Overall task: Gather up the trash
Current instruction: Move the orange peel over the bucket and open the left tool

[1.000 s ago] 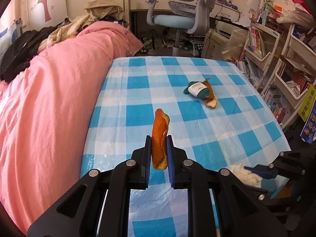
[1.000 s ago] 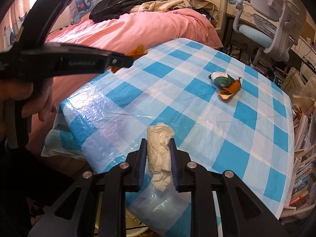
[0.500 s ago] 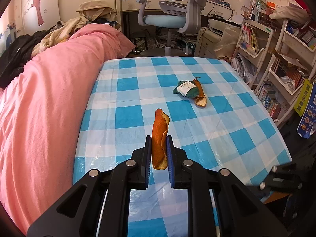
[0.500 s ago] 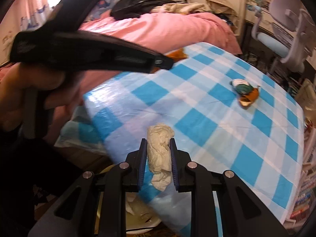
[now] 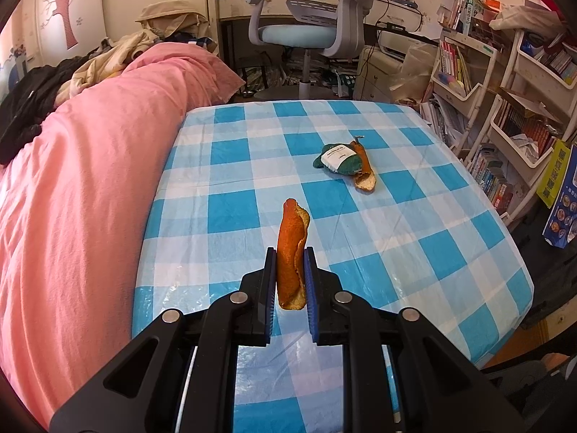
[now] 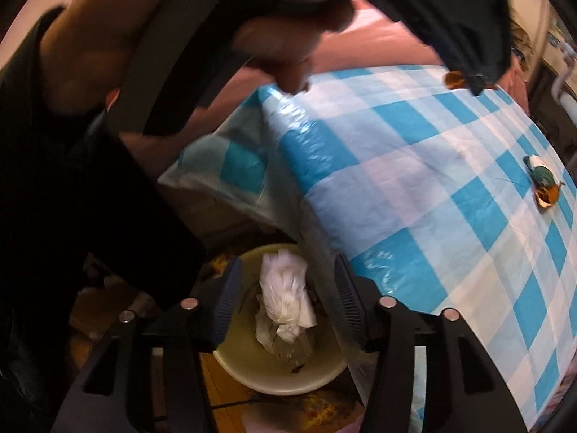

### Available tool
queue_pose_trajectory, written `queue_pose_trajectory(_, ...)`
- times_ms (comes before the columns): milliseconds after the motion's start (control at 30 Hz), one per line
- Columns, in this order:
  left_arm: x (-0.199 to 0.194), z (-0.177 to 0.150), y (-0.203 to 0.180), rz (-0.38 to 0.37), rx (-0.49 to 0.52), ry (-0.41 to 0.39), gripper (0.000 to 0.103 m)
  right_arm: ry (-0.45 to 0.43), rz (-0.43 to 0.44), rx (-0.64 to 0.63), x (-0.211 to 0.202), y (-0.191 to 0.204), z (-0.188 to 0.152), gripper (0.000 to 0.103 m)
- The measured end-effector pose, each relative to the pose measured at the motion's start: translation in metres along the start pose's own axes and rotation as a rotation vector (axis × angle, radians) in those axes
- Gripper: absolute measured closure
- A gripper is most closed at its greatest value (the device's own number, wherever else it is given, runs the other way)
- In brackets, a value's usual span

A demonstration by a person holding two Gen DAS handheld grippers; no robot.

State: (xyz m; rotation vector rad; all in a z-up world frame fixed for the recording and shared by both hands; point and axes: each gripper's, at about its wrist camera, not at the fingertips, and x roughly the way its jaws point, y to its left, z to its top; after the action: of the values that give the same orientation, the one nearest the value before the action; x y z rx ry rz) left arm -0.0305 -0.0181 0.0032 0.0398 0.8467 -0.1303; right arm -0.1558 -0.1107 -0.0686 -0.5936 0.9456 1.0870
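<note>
My left gripper [image 5: 290,274] is shut on an orange peel [image 5: 291,252], held upright above the near end of the blue checked table [image 5: 414,216]. A green wrapper [image 5: 337,160] and a second peel [image 5: 364,176] lie together mid-table; they also show in the right wrist view [image 6: 542,180]. My right gripper [image 6: 286,296] is open over a cream trash bin [image 6: 249,371] on the floor beside the table corner. A crumpled white tissue [image 6: 285,299] is between the spread fingers, over the bin, apparently loose.
A pink duvet [image 5: 83,187] borders the table's left side. An office chair [image 5: 306,25] stands beyond the far end. Bookshelves [image 5: 505,108] line the right. In the right wrist view my left hand and gripper body [image 6: 252,29] loom overhead.
My right gripper has swung off the table edge down over the bin and opened, letting go of the tissue. My left gripper has drawn back slightly, still holding the peel.
</note>
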Motion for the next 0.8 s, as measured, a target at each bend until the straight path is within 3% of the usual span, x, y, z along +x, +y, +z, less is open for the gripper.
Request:
queue_pose_trajectory(300,-0.007,-0.012,0.006,0.023,-0.012,0.01,0.089,0.088,-0.065,-0.019,0.011,0.003,-0.017,0.039)
queue_pose_trajectory(500,-0.033,-0.06,0.008,-0.004,-0.088,0.029,0.089,0.127,-0.203,0.016,0.008,0.022,-0.041,0.029)
queue_pose_trajectory(700,-0.044,-0.125,-0.009,-0.048,-0.138,0.149,0.089,0.234,-0.305,0.022,0.022,0.046,-0.073,0.026)
queue_pose_trajectory(800,-0.043,-0.152,-0.016,-0.079,-0.149,0.237,0.081,0.266,-0.365,0.05,0.024,0.048,-0.084,0.022)
